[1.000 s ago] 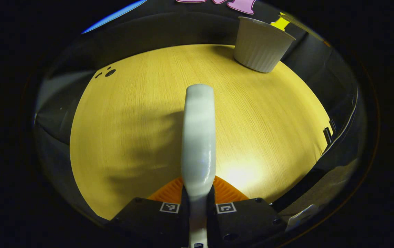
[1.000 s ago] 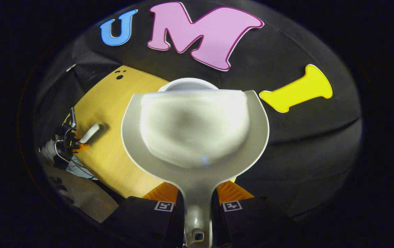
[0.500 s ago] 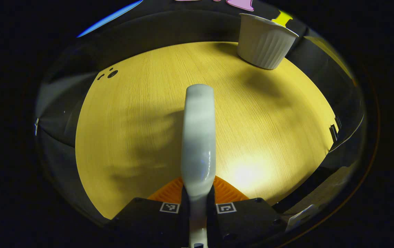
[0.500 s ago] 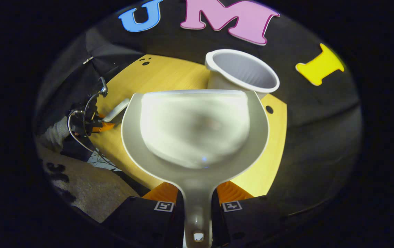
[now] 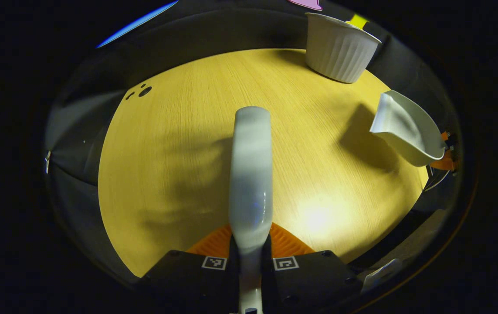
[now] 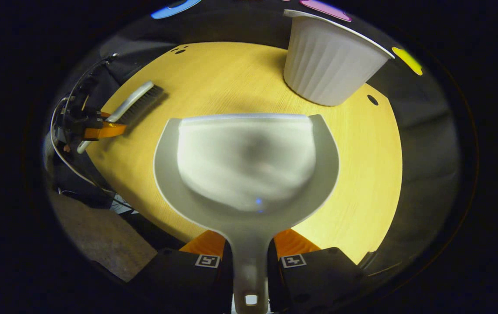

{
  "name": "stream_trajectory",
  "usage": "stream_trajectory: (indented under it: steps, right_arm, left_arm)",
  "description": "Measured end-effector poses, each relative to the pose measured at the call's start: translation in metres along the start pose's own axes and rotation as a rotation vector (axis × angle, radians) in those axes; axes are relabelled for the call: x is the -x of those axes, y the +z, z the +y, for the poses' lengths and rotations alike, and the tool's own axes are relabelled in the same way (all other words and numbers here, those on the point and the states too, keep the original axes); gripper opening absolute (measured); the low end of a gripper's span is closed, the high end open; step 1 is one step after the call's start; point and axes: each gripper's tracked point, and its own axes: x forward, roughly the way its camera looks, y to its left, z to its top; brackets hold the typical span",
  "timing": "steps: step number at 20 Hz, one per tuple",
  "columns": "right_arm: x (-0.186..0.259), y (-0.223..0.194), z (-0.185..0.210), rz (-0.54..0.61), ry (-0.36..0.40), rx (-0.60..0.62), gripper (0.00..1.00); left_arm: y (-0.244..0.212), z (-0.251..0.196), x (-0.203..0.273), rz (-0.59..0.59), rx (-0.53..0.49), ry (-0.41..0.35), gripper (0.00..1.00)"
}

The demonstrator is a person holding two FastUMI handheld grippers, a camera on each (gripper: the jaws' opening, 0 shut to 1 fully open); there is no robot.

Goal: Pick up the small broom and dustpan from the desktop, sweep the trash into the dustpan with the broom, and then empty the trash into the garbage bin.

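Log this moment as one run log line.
left gripper: shut on broom | right gripper: shut on dustpan | garbage bin: upright on table | dustpan: no trash visible

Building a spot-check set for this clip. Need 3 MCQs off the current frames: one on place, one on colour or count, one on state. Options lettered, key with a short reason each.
1. Where does the garbage bin stand?
A. at the far edge of the desktop
B. on the floor
C. inside the dustpan

2. What colour is the bin?
A. red
B. white
C. green

3. What does the right gripper hold?
A. nothing, its fingers are spread
B. the bin's rim
C. the dustpan by its handle

Key:
1 A: in both views the bin sits on the wood near the back edge.
2 B: its ribbed wall is white in both views.
3 C: in the right gripper view the handle runs down between the two fingers, which close on it. The left gripper grips the broom the same way.
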Motion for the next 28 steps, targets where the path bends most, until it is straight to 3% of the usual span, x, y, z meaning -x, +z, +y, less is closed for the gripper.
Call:
stream_trajectory:
  steps: [7,8,11,17,19,20,23,28]
  right_arm:
    - [-0.044,-0.013,0.000,-0.003,-0.050,-0.065,0.39]
    - [-0.047,-0.014,0.001,-0.001,-0.048,-0.067,0.33]
    - [-0.051,-0.014,0.006,-0.004,-0.026,-0.077,0.39]
    - [-0.053,-0.019,0.010,0.007,0.006,-0.077,0.40]
    - [-0.049,-0.017,0.012,0.007,0.020,-0.080,0.41]
    - [-0.044,-0.017,0.013,0.005,0.028,-0.081,0.37]
    - [-0.023,-0.018,0.013,-0.013,0.039,-0.074,0.41]
    - [0.031,0.003,0.013,-0.122,0.052,-0.084,0.41]
  left_arm:
    - [-0.003,0.005,-0.010,0.020,-0.020,0.052,0.24]
    - [-0.003,0.005,-0.013,0.021,-0.028,0.061,0.23]
    - [-0.002,0.002,-0.016,0.032,-0.038,0.076,0.26]
    - [0.003,0.010,-0.024,0.037,-0.041,0.090,0.28]
    - [0.005,0.012,-0.019,0.031,-0.056,0.106,0.31]
    - [0.006,0.012,-0.016,0.025,-0.064,0.113,0.32]
    - [0.005,0.014,-0.005,0.011,-0.081,0.132,0.32]
    - [0.013,0.016,0.036,-0.068,-0.098,0.153,0.32]
